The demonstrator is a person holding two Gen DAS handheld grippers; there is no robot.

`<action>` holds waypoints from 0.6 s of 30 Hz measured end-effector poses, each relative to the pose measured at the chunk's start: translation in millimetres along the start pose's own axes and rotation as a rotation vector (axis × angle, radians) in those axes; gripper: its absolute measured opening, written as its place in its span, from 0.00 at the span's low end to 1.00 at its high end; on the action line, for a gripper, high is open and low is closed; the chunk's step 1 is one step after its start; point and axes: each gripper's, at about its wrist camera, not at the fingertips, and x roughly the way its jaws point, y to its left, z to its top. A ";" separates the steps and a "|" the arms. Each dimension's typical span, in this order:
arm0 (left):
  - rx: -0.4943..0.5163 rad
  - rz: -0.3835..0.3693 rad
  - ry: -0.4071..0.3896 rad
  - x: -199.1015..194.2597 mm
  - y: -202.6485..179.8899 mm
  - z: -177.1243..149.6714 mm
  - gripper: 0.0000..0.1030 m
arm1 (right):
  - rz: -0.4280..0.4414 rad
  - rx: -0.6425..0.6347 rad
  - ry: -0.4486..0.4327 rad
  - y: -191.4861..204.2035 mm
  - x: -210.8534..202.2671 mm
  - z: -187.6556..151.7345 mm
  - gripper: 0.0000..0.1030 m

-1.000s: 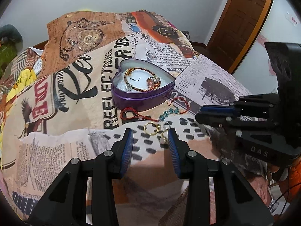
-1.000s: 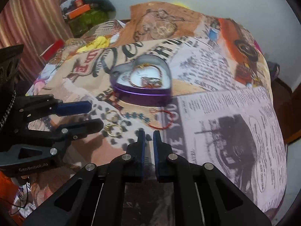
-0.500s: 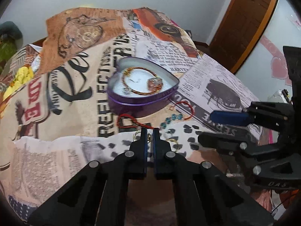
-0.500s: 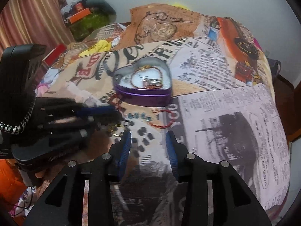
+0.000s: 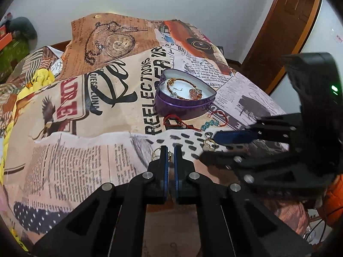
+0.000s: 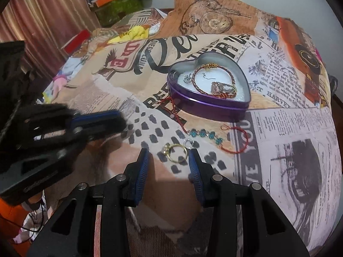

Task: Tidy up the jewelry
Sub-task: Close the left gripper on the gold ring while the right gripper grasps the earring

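Note:
A purple heart-shaped tin [image 5: 163, 105] [image 6: 214, 107] sits on the printed cloth and holds a braided bracelet [image 6: 201, 72] and a stone ring [image 6: 220, 87]. My left gripper [image 5: 169, 150] is shut on a gold hoop [image 5: 156, 151], lifted to the left of the pile. My right gripper [image 6: 168, 156] is open around a gold ring [image 6: 174, 152] that lies on the cloth; it also shows in the left wrist view [image 5: 209, 145]. A small silver ring [image 6: 189, 143], a blue bead bracelet [image 6: 203, 133] and a red cord [image 6: 240, 138] lie before the tin.
The printed cloth [image 5: 85, 128] covers a raised surface that drops off at the right. A wooden door [image 5: 285, 25] stands at the back right. A curtain [image 6: 42, 21] and shelf clutter [image 6: 115, 2] are at the back left.
My left gripper shut on the gold hoop and pulled it up and left. My right gripper opened and moved in over the gold ring.

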 end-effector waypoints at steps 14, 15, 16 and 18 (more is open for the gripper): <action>0.018 0.000 -0.031 -12.6 -8.9 1.5 0.03 | -0.029 -0.012 -0.037 3.3 -4.6 -0.1 0.08; 0.020 0.002 -0.035 -13.9 -9.5 2.5 0.03 | -0.030 -0.011 -0.042 3.3 -5.3 -0.2 0.08; 0.021 0.006 -0.038 -15.1 -9.9 3.7 0.03 | -0.029 -0.012 -0.047 3.5 -6.5 -0.4 0.08; 0.023 0.008 -0.044 -17.7 -10.8 5.5 0.03 | -0.032 -0.011 -0.060 3.4 -10.1 -1.1 0.07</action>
